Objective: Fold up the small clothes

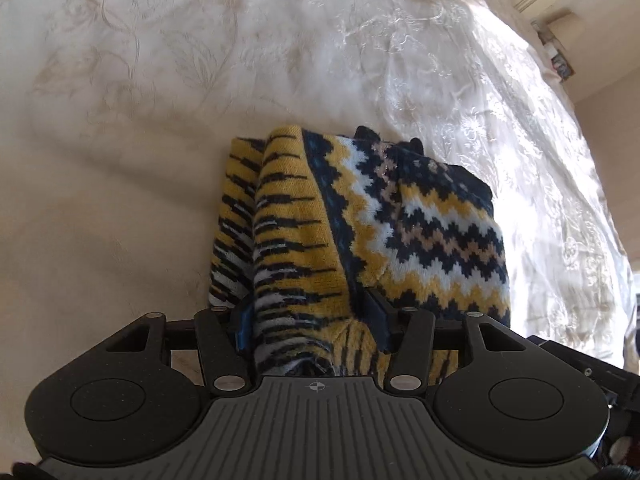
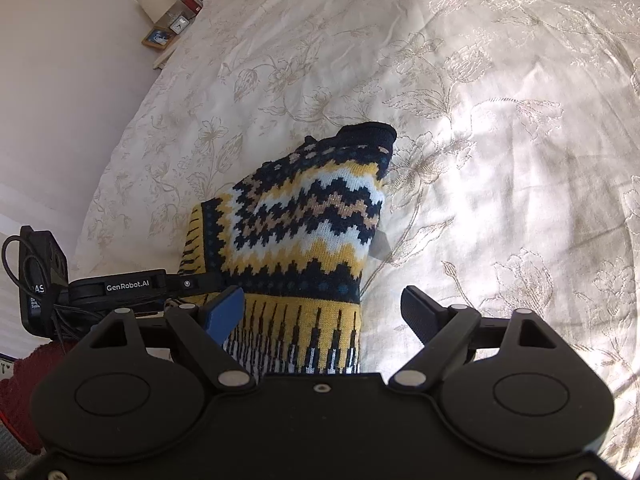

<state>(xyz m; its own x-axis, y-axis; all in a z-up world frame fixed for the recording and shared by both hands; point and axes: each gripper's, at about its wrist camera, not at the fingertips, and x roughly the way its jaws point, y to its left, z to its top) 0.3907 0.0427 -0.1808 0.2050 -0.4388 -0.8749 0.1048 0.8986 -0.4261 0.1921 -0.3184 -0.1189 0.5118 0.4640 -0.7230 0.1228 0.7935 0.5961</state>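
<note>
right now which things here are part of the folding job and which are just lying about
Part of the job:
- knitted sweater
- left gripper, shut on the sweater's yellow striped part
- right gripper, jaws open over the hem
- bedspread, the folding surface

Just lying about:
- small clock
- framed picture

Harsh sunlight glare on bedspread (image 1: 520,140); fisheye-warped edges, slightly soft.

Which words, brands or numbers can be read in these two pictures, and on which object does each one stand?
"GenRobot.AI": white letters on the black left hand-held gripper, seen from the right wrist.
"AS": cut-off white letters on the black box with cables; the smaller lines below are too blurred to read.
Small white clock on the wooden shelf: digits too small to read.
</note>
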